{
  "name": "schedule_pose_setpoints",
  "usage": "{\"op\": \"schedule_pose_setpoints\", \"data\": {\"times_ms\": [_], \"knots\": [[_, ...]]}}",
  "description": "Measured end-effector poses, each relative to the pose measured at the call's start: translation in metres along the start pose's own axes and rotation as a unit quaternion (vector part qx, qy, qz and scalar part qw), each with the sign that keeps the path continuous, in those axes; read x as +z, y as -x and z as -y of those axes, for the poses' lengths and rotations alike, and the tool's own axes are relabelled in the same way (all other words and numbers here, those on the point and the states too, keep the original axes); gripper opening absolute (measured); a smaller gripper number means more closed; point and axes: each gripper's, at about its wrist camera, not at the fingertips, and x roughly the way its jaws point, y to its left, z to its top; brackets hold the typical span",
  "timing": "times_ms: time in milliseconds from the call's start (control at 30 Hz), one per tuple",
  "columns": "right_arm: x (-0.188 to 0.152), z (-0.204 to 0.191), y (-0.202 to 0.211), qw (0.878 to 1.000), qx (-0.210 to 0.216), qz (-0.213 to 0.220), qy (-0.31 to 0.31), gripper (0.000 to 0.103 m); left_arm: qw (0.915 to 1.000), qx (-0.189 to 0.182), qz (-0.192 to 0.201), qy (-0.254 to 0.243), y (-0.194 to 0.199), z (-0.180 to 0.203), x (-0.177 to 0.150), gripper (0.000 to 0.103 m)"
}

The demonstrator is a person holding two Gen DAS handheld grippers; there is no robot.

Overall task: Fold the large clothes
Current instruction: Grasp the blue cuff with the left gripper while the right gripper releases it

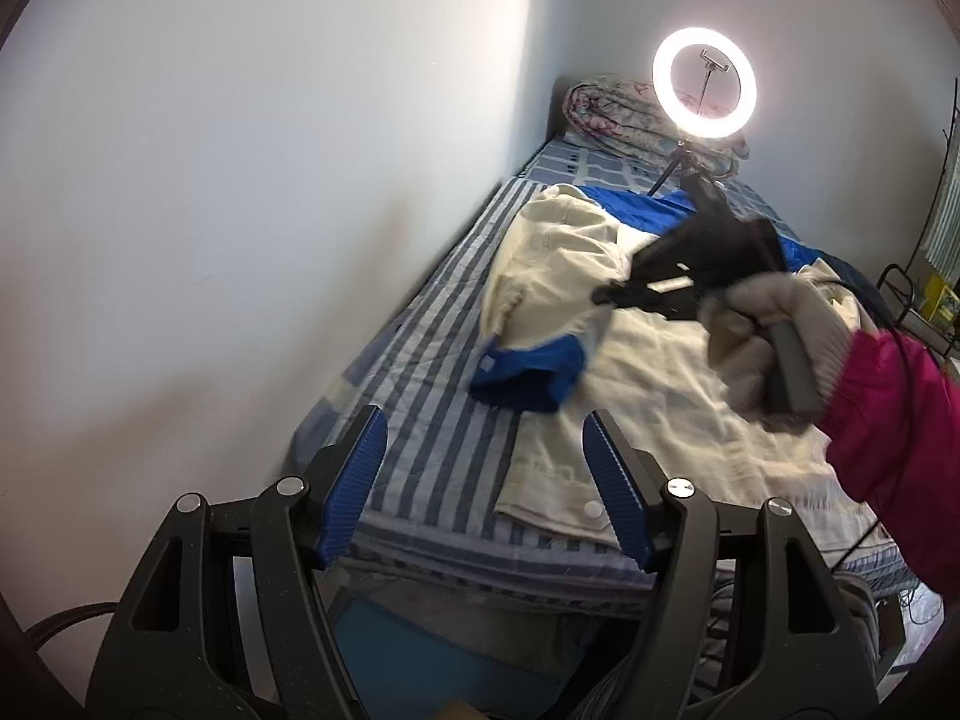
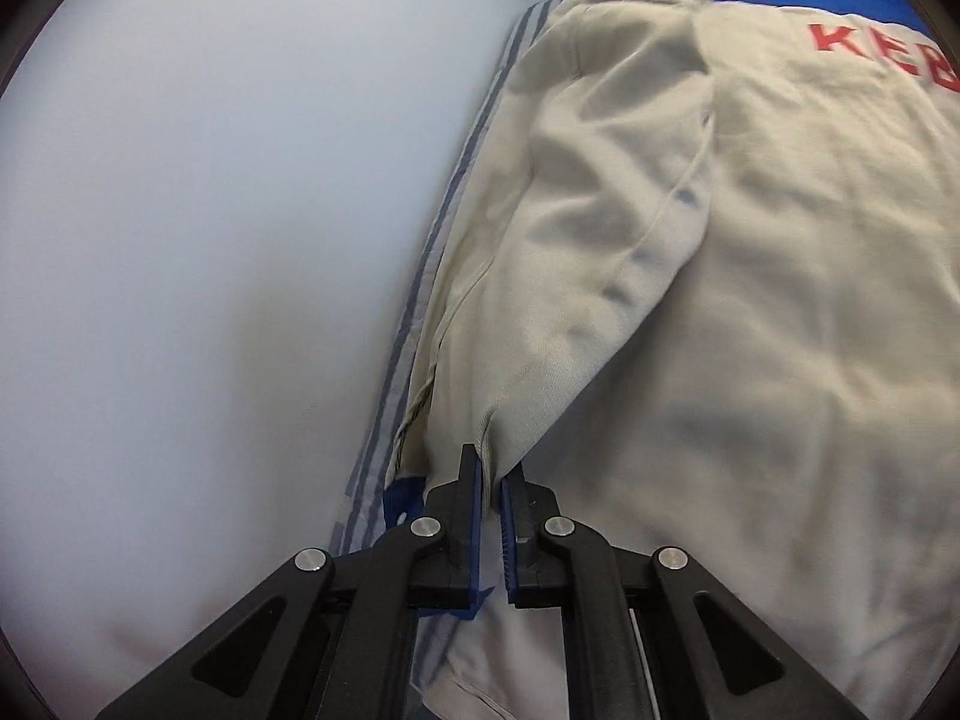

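A cream jacket [image 1: 648, 372] with blue trim lies spread on the striped bed [image 1: 432, 360]. Its left sleeve [image 1: 552, 276] with a blue cuff [image 1: 528, 375] is lifted and folded toward the body. My right gripper [image 1: 606, 297] is shut on that sleeve; in the right wrist view the gripper [image 2: 491, 468] pinches a fold of the cream sleeve [image 2: 600, 252] near the wall. Red letters [image 2: 882, 51] show on the jacket. My left gripper [image 1: 483, 438] is open and empty, held above the bed's near end.
A white wall [image 1: 240, 210] runs along the bed's left side. A lit ring light [image 1: 705, 84] on a tripod stands at the far end by a folded floral quilt [image 1: 624, 114]. A wire rack [image 1: 924, 288] is at the right.
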Motion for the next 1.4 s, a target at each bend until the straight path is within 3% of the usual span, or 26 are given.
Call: {"op": "schedule_pose_setpoints", "data": {"times_ms": [100, 233, 333, 467, 667, 733, 867, 933, 1000, 1067, 1200, 1400], "knots": [[0.0, 0.03, 0.002, 0.999, -0.026, 0.001, -0.02, 0.003, 1.0, -0.008, 0.001, -0.003, -0.011, 0.005, 0.004, 0.07], [-0.006, 0.052, -0.014, 0.997, -0.071, -0.012, -0.014, 0.004, 0.9988, -0.046, -0.011, 0.009, -0.038, 0.015, 0.015, 0.07], [-0.009, 0.054, -0.007, 0.998, -0.057, -0.002, -0.017, 0.014, 0.9964, -0.072, -0.023, 0.038, -0.064, 0.018, 0.022, 0.07], [-0.032, 0.043, 0.032, 0.997, -0.066, 0.02, 0.03, 0.024, 0.991, -0.103, -0.047, 0.072, -0.101, 0.02, 0.033, 0.07], [-0.053, 0.025, 0.082, 0.995, -0.05, 0.042, 0.071, 0.027, 0.9684, -0.116, -0.119, 0.186, -0.171, -0.006, 0.03, 0.07], [-0.066, 0.015, 0.08, 0.995, -0.04, 0.042, 0.084, 0.027, 0.9622, -0.116, -0.129, 0.21, -0.183, -0.016, 0.026, 0.07], [-0.077, 0.008, 0.042, 0.996, -0.003, 0.035, 0.078, 0.027, 0.9461, -0.127, -0.156, 0.253, -0.205, -0.036, 0.013, 0.07], [-0.082, 0.01, 0.016, 0.996, -0.007, 0.021, 0.082, 0.026, 0.9408, -0.136, -0.166, 0.262, -0.212, -0.039, 0.008, 0.07], [-0.084, 0.01, 0.003, 0.996, -0.024, 0.008, 0.089, 0.026, 0.9405, -0.144, -0.168, 0.258, -0.218, -0.036, 0.008, 0.069], [-0.086, 0.016, -0.007, 0.995, -0.047, -0.006, 0.087, 0.026, 0.9419, -0.15, -0.167, 0.251, -0.222, -0.029, 0.009, 0.062], [-0.091, 0.029, -0.016, 0.996, -0.053, -0.014, 0.072, 0.025, 0.9415, -0.164, -0.173, 0.238, -0.229, -0.014, 0.013, 0.03], [-0.092, 0.031, -0.014, 0.996, -0.051, -0.013, 0.07, 0.025, 0.9627, -0.157, -0.125, 0.181, -0.208, 0.008, 0.025, 0.023]]}}
